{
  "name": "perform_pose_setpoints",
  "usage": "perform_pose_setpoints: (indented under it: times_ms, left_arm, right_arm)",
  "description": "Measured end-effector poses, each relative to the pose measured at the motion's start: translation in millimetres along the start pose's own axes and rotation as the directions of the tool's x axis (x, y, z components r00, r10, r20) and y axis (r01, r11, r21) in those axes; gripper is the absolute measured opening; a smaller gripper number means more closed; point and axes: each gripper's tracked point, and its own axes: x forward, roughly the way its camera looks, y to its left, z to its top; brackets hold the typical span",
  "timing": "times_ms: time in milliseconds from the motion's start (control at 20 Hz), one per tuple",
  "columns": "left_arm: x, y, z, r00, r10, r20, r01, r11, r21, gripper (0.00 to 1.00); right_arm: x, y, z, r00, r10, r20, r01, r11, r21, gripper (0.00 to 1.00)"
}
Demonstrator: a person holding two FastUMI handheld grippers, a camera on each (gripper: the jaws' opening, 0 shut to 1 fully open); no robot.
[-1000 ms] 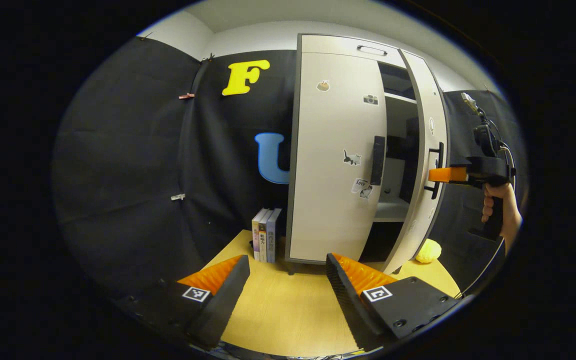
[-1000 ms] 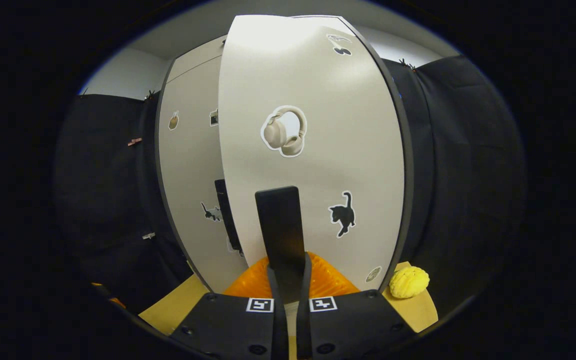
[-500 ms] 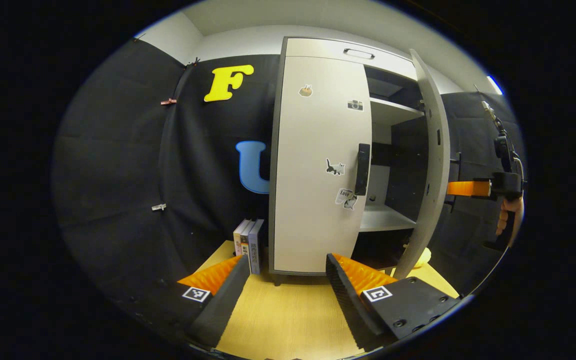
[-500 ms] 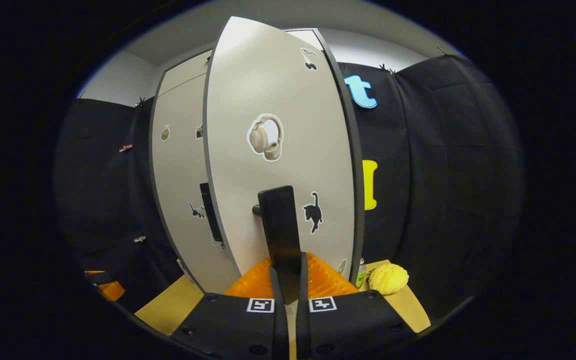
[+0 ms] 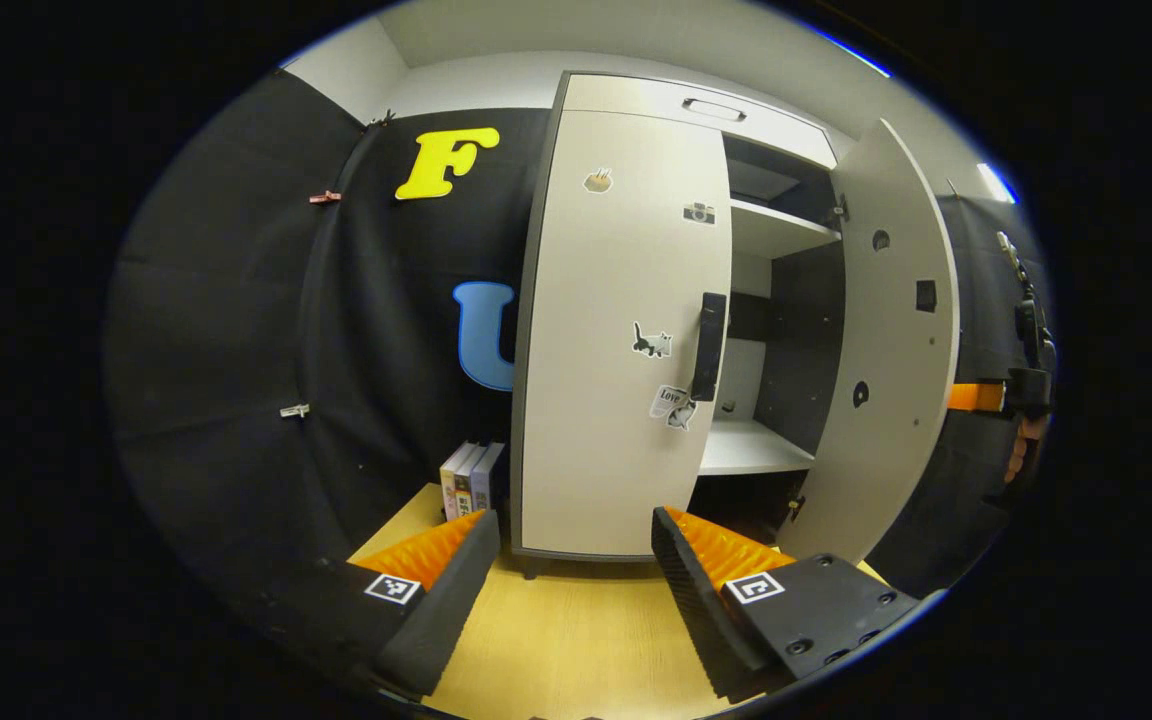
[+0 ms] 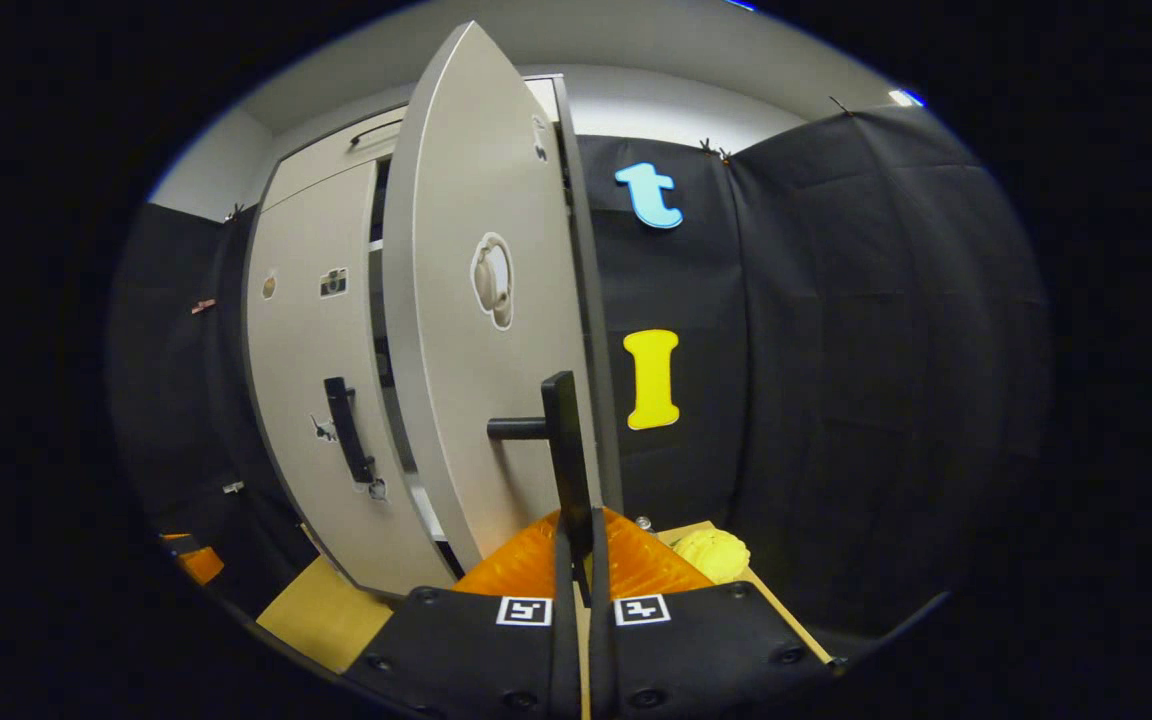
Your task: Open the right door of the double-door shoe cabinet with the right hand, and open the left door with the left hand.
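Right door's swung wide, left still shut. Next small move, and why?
Probably bring the open left gripper forward to the black vertical handle of the shut pale left door: the right gripper already holds the right door wide.

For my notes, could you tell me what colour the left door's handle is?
Black handle, clearest in the left gripper view.

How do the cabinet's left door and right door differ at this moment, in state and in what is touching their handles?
The right door is swung wide open, baring the shelves; the left door is shut flat against the cabinet. The right gripper has its jaws closed on the right door's handle; the left door's handle is untouched, with the left gripper open and short of it. Both are pale doors with dark vertical handles and stickers.
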Motion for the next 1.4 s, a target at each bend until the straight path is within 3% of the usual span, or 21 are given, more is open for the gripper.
perform_pose_setpoints:
  times_ms: [50, 100, 150, 500, 600, 650, 750, 800, 850, 900, 950, 1000, 1050, 1400]
  left_arm:
    - [1.8, -1.4, 0.4, 1.0, 0.008, 0.007, -0.008, 1.0, 0.0, 0.95]
    - [4.6, -3.4, 2.0, 1.0, 0.01, 0.012, -0.01, 1.0, -0.001, 0.95]
    - [8.3, -11.4, 0.5, 1.0, -0.003, 0.01, 0.003, 1.0, -0.005, 0.95]
    - [19.8, -53.8, 4.3, 0.996, -0.086, -0.008, 0.086, 0.996, -0.002, 0.95]
    - [26.4, -58.0, 6.8, 0.995, -0.099, -0.012, 0.099, 0.995, 0.008, 0.95]
    - [30.2, -60.1, 9.0, 0.995, -0.095, -0.009, 0.096, 0.995, 0.014, 0.95]
    - [40.1, -64.2, 15.5, 0.996, -0.093, 0.001, 0.093, 0.996, 0.02, 0.95]
    - [44.7, -67.5, 18.9, 0.995, -0.099, 0.007, 0.099, 0.995, 0.016, 0.95]
    - [49.5, -71.0, 23.6, 0.994, -0.106, 0.013, 0.106, 0.994, 0.011, 0.95]
    - [54.2, -74.4, 27.0, 0.993, -0.113, 0.019, 0.112, 0.994, 0.012, 0.95]
    - [59.5, -76.2, 31.8, 0.993, -0.115, 0.027, 0.115, 0.993, 0.017, 0.95]
    - [64.9, -78.4, 36.3, 0.992, -0.118, 0.037, 0.117, 0.993, 0.027, 0.95]
    - [72.3, -80.7, 42.7, 0.991, -0.121, 0.049, 0.12, 0.992, 0.04, 0.95]
    - [120.2, -103.5, 92.5, 0.981, -0.155, 0.118, 0.152, 0.988, 0.041, 0.95]
  right_arm:
    - [-0.6, -9.0, -0.8, 0.999, -0.042, -0.005, 0.041, 0.997, -0.066, 0.08]
    - [3.9, -18.0, 5.0, 0.999, -0.027, 0.016, 0.029, 0.997, -0.076, 0.06]
    - [2.0, -15.3, -3.3, 1.0, -0.011, -0.029, 0.01, 0.999, -0.05, 0.05]
    - [-13.1, -30.7, -3.8, 0.998, -0.057, 0.007, 0.058, 0.997, -0.057, 0.06]
    - [-35.1, -30.6, -23.1, 0.999, -0.032, -0.038, 0.03, 0.999, -0.037, 0.06]
    - [-39.3, -30.7, -34.8, 0.998, -0.025, -0.056, 0.023, 0.999, -0.034, 0.18]
    - [-54.6, -29.6, -50.8, 0.997, -0.044, -0.07, 0.039, 0.997, -0.064, 0.2]
    - [-57.6, -24.6, -61.5, 0.996, -0.048, -0.08, 0.042, 0.997, -0.07, 0.3]
    - [-65.3, -20.6, -68.3, 0.995, -0.043, -0.09, 0.037, 0.997, -0.068, 0.48]
    - [-69.2, -14.1, -75.1, 0.995, -0.026, -0.097, 0.021, 0.999, -0.049, 0.52]
    - [-73.1, -4.3, -82.9, 0.995, -0.003, -0.104, 0.001, 1.0, -0.023, 0.69]
    - [-78.9, 5.1, -90.5, 0.994, 0.008, -0.108, -0.009, 1.0, -0.01, 0.77]
    - [-81.7, 13.9, -98.1, 0.994, 0.025, -0.109, -0.026, 1.0, -0.007, 0.98]
    - [-97.9, 44.6, -110.5, 0.994, 0.073, -0.078, -0.078, 0.995, -0.057, 0.99]
